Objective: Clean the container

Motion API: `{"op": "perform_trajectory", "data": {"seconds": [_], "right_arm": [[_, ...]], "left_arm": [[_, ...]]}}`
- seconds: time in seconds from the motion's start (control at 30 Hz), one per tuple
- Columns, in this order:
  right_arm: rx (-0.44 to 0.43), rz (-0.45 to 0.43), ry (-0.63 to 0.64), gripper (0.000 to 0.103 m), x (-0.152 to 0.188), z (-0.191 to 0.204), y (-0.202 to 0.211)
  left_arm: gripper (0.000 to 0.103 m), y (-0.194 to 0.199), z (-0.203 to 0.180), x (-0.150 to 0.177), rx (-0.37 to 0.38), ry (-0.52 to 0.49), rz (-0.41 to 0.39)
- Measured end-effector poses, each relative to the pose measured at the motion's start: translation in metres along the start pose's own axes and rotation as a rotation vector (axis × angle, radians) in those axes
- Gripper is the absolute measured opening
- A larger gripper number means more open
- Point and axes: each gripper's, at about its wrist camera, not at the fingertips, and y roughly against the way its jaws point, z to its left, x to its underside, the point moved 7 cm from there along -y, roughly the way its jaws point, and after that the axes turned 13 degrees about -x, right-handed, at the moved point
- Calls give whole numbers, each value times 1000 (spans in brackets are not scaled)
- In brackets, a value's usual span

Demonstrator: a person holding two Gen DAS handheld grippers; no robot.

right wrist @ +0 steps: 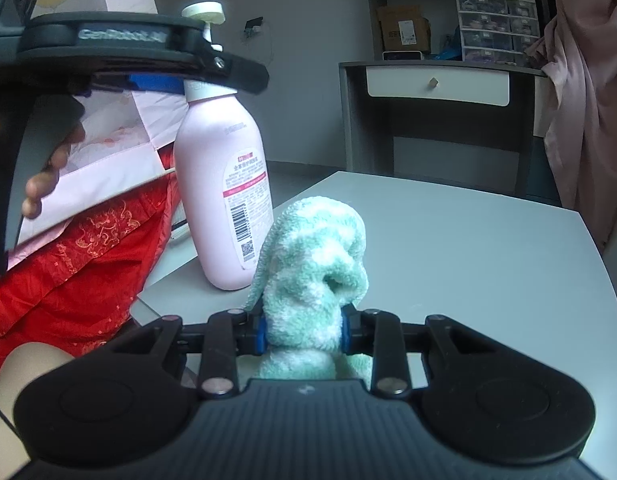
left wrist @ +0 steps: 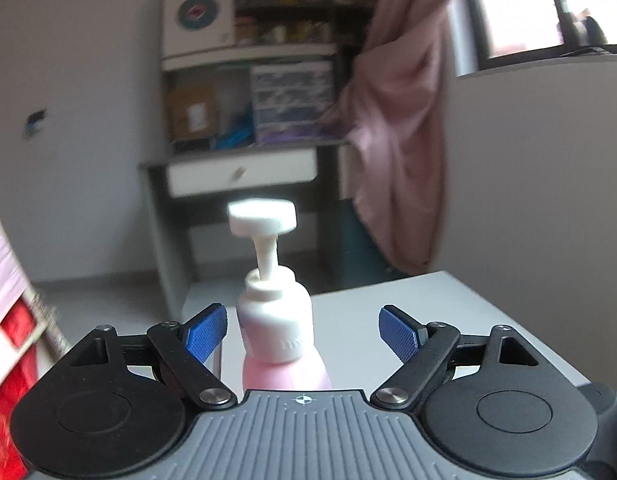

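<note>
A pink bottle [right wrist: 224,184] with a white pump head [left wrist: 262,218] stands upright on the grey table [right wrist: 468,240]. My left gripper [left wrist: 304,334] is open, level with the bottle's white collar [left wrist: 274,320]. The collar sits between the blue pads [left wrist: 206,334], nearer the left one and apart from both. In the right wrist view one black finger [right wrist: 236,70] of that gripper crosses in front of the bottle's neck. My right gripper [right wrist: 303,334] is shut on a green-and-white towel [right wrist: 316,256], bunched and held upright just right of the bottle's base.
A red embroidered cloth [right wrist: 80,264] and pink fabric hang off the table's left side. A person's hand [right wrist: 44,184] holds the left gripper. Behind stand a grey desk with a white drawer [right wrist: 436,84], shelves above it, and a pink curtain [right wrist: 588,100].
</note>
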Motion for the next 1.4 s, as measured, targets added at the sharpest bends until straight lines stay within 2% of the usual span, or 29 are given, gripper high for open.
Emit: {"op": "perform_trajectory", "data": {"seconds": [0.1,0.2,0.5,0.6,0.7,0.77,0.8,0.83,1.03,1.2,1.4], "right_arm": [[5,6,11,32,0,2,-3],[9,13,21,32,0,4,-6],[26,30,53,32,0,10,-14],[29,34,61,32,0,10,-16],[31,36,67,32,-1,11,-18],[33,36,71,32,-1,11,-20],[33,35,73,32,-2,11,-20],[32,32,76,32,-3,11,-20],[28,19,91,32,-8,11,-18],[16,-1,102,32,-16,14,-13],[-8,1,134,32,-26,38,-15]], "left_arm": [[85,2,4,4,78,-12,-58],[85,-1,6,13,149,-8,-82],[85,-18,21,36,291,19,-147],[85,-25,27,43,306,13,-166],[82,-31,32,48,356,62,-180],[82,-32,32,50,364,94,-207],[70,-33,30,51,371,100,-212],[38,-34,27,50,383,102,-212],[38,-30,9,61,393,75,-247],[38,-30,6,64,375,98,-228],[38,-20,14,61,351,123,-207]]}}
